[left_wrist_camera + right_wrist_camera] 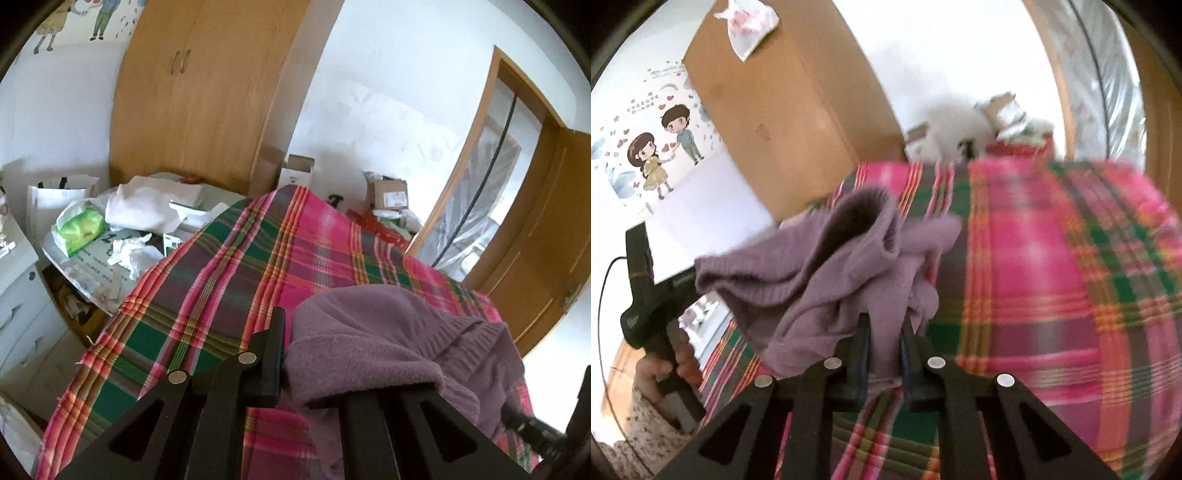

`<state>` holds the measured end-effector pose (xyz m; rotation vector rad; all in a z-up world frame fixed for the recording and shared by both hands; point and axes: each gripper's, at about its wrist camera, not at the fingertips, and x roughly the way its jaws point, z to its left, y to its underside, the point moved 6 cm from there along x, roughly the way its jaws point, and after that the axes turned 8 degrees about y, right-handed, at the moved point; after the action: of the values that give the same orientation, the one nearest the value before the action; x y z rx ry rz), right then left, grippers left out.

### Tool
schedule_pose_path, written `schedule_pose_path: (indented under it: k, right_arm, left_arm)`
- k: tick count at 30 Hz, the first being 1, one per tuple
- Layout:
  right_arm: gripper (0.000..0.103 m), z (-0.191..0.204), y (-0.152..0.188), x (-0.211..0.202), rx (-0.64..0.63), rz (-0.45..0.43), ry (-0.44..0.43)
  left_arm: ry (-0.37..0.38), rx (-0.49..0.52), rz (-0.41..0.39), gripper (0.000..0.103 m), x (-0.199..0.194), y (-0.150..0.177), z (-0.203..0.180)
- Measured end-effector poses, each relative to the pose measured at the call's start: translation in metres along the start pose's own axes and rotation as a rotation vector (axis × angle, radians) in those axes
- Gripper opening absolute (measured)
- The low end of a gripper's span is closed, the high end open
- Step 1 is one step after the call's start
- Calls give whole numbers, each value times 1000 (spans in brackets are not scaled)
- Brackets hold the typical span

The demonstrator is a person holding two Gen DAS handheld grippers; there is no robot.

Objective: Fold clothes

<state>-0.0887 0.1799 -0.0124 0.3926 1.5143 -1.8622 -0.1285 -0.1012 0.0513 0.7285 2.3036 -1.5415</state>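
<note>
1. Much is hidden from my left gripper [317, 354]: its right finger lies wholly under the purple knit sweater [399, 350], so only the left finger [275, 354] shows, and I cannot tell whether those tongs are pinching the cloth or standing apart.
2. The right wrist view is smeared on the plaid at 3 o'clock, and the boxes at 1 o'clock are too blurred to name.
3. My right gripper [884, 345] stands narrow, its two fingers clamped on a fold of the purple knit sweater [831, 273], which hangs bunched and lifted off the bed toward 10 o'clock, one ribbed cuff gaping open at 12 o'clock.
4. At 8 o'clock in that view, a hand [670, 369] with a flowered sleeve grips the left tool's black handle.
5. The surface is a bed under a plaid cover [229, 280], pink, green and mauve, with orange stripes, woven flat and frayed at its edge.
6. Behind it stands a wooden wardrobe [199, 92] at 11 o'clock, a wooden door [546, 229] at 3 o'clock, and white walls.
7. A cluttered table [96, 273] at 9 o'clock holds a green tissue pack [79, 225] and crumpled white paper.
8. A cartoon couple sticker [663, 155] marks the wall.
</note>
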Motion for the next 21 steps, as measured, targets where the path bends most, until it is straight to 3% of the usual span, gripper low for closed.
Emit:
schedule_pose_path:
  k: [7, 13, 16, 21]
  right_arm:
    - [11, -16, -30, -74, -31, -162, 141]
    - [10, -29, -32, -124, -70, -256, 281]
    - [10, -36, -26, -129, -98, -252, 357]
    - [10, -62, 10, -103, -92, -72, 404]
  left_arm:
    - [76, -27, -18, 7, -28, 8, -22]
    - [148, -19, 56, 7, -32, 42, -46]
    - [160, -4, 102, 7, -34, 67, -53]
    - [150, 25, 203, 7, -30, 108, -47]
